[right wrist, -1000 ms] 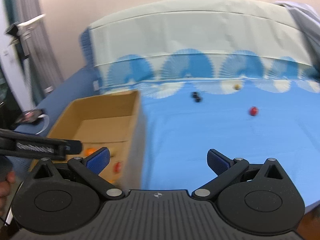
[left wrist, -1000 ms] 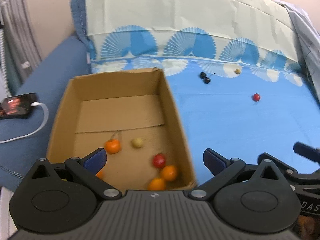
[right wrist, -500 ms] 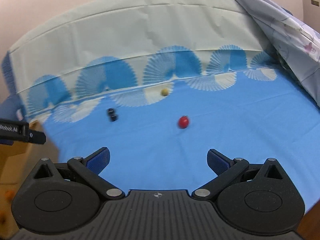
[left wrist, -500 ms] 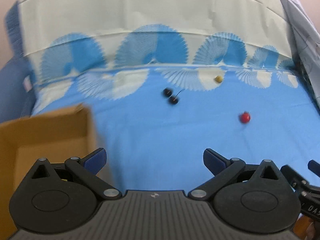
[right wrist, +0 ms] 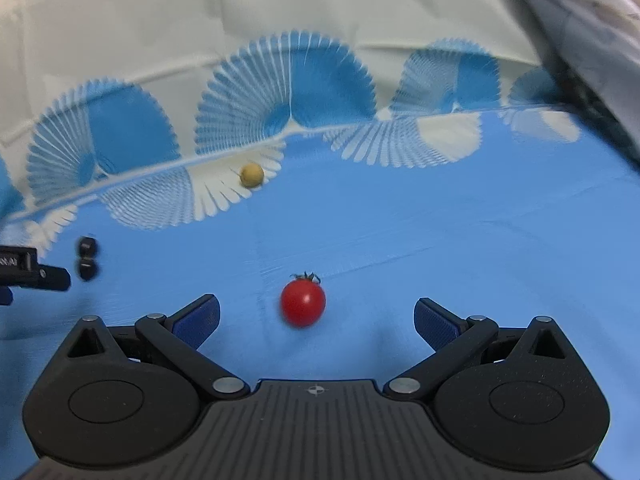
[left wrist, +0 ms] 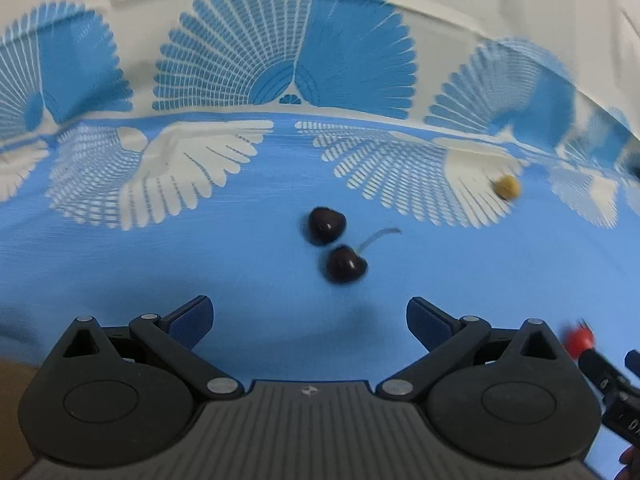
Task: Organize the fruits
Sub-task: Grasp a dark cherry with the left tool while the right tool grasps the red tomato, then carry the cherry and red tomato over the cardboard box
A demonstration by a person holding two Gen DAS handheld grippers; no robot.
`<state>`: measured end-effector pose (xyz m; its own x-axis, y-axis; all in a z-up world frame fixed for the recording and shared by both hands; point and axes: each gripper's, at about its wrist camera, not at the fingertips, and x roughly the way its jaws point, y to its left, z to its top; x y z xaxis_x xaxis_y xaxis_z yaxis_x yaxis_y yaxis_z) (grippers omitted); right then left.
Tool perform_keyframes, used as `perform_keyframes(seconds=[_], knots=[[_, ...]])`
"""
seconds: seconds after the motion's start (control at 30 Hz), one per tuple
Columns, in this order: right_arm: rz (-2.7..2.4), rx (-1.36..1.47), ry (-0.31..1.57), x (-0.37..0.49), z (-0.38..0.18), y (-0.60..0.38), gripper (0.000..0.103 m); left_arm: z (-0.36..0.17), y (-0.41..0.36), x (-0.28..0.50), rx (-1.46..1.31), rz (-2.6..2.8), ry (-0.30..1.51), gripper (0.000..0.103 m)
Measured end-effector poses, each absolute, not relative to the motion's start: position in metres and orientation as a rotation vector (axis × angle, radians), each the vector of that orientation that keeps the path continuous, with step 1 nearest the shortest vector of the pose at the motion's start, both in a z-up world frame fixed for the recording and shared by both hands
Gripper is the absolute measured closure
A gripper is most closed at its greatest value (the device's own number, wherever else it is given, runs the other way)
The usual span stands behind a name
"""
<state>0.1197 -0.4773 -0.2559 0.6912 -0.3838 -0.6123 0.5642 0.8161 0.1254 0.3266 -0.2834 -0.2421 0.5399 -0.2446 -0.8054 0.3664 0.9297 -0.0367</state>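
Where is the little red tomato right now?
In the right wrist view, the small round red tomato lies on the blue bedsheet, just ahead of the open right tongs, slightly left of centre.

Two dark round cherries (left wrist: 336,246) side by side on blue fan-patterned bedsheet (left wrist: 120,272), small yellowish round fruit (left wrist: 506,187) behind to their right, red cherry tomato (right wrist: 303,300) nearer, right

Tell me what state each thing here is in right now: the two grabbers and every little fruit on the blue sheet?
Left gripper: open, empty, above the sheet.
Right gripper: open, empty.
Far cherry: lying loose, no stem visible.
Near cherry: lying loose, stem attached.
Red cherry tomato: loose, ahead of the right gripper's open fingers, ungripped.
Yellow fruit: loose on the white fan print.
Blue sheet: spread flat, lightly creased.
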Motion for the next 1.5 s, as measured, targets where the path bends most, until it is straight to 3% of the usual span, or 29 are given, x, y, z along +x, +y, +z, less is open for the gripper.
perform_keyframes(seconds=[0.13,0.37,0.4,0.43,0.47,0.5,0.53,0.57,1.0,1.5], knots=[[-0.562,0.266,0.657,0.145,-0.281,-0.489,0.001,-0.259,-0.298,0.345,0.168,-0.364,0.939,0.000],[-0.570,0.206,0.587,0.141,-0.288,-0.483,0.001,-0.269,-0.312,0.353,0.223,-0.338,0.923,0.000],[-0.570,0.203,0.600,0.142,-0.287,-0.482,0.001,-0.268,-0.313,0.353,0.228,-0.337,0.924,0.004],[-0.564,0.210,0.599,0.140,-0.285,-0.482,0.005,-0.266,-0.313,0.351,0.228,-0.344,0.916,0.020],[-0.551,0.210,0.588,0.138,-0.282,-0.478,0.023,-0.262,-0.313,0.347,0.235,-0.350,0.892,0.035],[-0.541,0.193,0.587,0.136,-0.279,-0.473,0.050,-0.257,-0.314,0.343,0.246,-0.369,0.883,0.067],[-0.528,0.184,0.594,0.136,-0.278,-0.469,0.061,-0.254,-0.314,0.341,0.239,-0.385,0.896,0.077],[-0.522,0.181,0.600,0.136,-0.276,-0.466,0.071,-0.252,-0.312,0.338,0.218,-0.394,0.907,0.077],[-0.432,0.293,0.575,0.067,-0.206,-0.404,0.071,-0.164,-0.272,0.242,0.153,-0.480,0.923,0.077],[-0.187,0.308,0.495,-0.053,-0.089,-0.230,0.071,-0.034,-0.086,0.079,0.105,-0.414,0.857,0.077]])
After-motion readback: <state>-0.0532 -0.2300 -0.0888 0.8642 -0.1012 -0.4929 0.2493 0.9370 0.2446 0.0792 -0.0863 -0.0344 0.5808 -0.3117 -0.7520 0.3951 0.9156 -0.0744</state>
